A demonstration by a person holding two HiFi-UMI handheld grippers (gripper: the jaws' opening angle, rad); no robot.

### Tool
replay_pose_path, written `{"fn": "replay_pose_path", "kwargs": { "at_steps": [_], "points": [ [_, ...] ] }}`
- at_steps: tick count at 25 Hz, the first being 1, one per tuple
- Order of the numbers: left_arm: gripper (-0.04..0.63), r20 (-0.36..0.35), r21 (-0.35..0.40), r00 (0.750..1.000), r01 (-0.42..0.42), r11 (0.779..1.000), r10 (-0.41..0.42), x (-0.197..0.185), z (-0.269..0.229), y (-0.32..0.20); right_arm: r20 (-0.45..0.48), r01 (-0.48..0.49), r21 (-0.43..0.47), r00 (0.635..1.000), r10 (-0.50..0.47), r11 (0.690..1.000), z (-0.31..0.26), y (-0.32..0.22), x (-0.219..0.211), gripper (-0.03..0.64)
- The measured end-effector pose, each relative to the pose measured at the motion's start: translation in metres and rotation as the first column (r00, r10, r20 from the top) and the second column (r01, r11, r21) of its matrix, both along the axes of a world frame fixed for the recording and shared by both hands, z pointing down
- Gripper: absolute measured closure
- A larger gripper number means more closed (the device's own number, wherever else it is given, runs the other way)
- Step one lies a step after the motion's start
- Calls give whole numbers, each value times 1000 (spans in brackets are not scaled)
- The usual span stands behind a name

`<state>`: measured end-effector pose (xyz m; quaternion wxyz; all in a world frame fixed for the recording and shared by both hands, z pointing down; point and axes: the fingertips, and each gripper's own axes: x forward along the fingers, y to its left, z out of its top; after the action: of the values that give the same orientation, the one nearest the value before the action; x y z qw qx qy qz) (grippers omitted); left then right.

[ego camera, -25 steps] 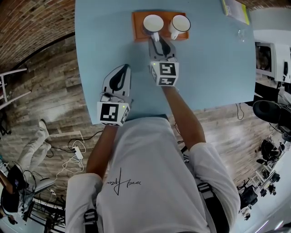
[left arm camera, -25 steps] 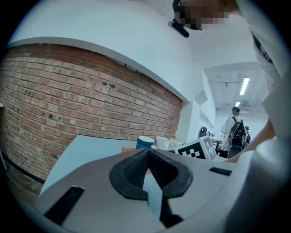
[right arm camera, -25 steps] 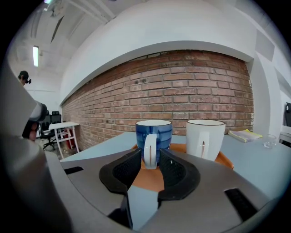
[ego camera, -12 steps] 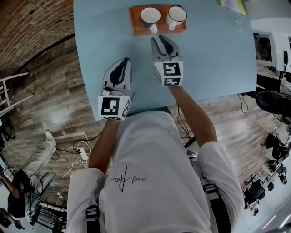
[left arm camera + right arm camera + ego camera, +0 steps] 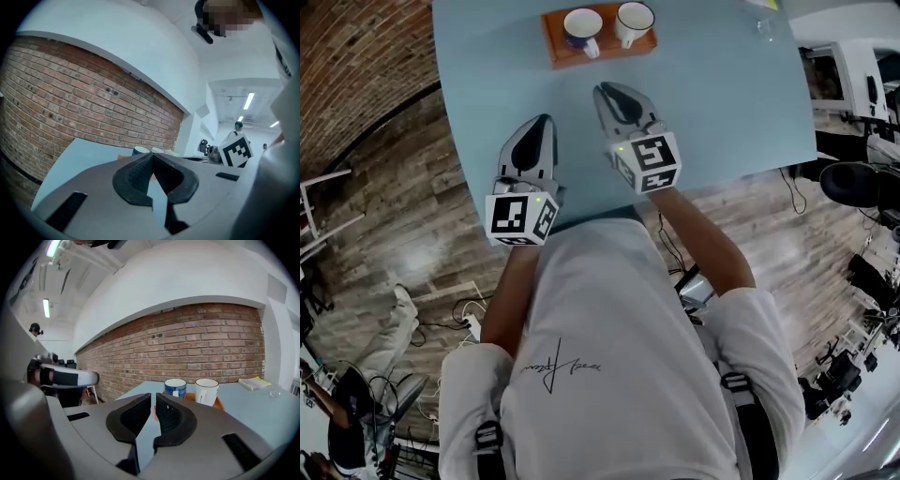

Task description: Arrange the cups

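Up at the frame's top, the blue cup (image 5: 581,23) and white cup (image 5: 634,19) stand on the orange tray (image 5: 558,49); I'd keep the pressed-together left tool (image 5: 542,127) and barely parted, empty right tool (image 5: 610,92) clear of their handles.

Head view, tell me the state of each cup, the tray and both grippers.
Blue cup: upright on the tray, not held.
White cup: upright on the tray, beside the blue cup.
Tray: lying flat, bearing both cups.
Left gripper: shut, empty.
Right gripper: jaws a slit apart, empty.
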<state>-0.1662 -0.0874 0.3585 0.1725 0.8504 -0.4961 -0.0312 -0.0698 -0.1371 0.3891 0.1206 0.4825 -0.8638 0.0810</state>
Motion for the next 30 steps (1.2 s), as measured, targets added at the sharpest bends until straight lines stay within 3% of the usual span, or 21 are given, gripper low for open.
{"fn": "replay_pose_path", "kwargs": {
  "at_steps": [11, 22, 30],
  "points": [
    [588, -14, 17, 1000, -22, 1000, 23, -11, -31, 4, 65, 1, 55, 998, -4, 998, -72, 22, 21, 594],
    [588, 36, 38, 996, -78, 996, 76, -2, -54, 22, 79, 74, 53, 994, -78, 996, -108, 68, 3, 597],
    [588, 35, 70, 994, -105, 992, 103, 2, -78, 37, 95, 76, 52, 992, -81, 996, -124, 82, 4, 597]
  ]
}}
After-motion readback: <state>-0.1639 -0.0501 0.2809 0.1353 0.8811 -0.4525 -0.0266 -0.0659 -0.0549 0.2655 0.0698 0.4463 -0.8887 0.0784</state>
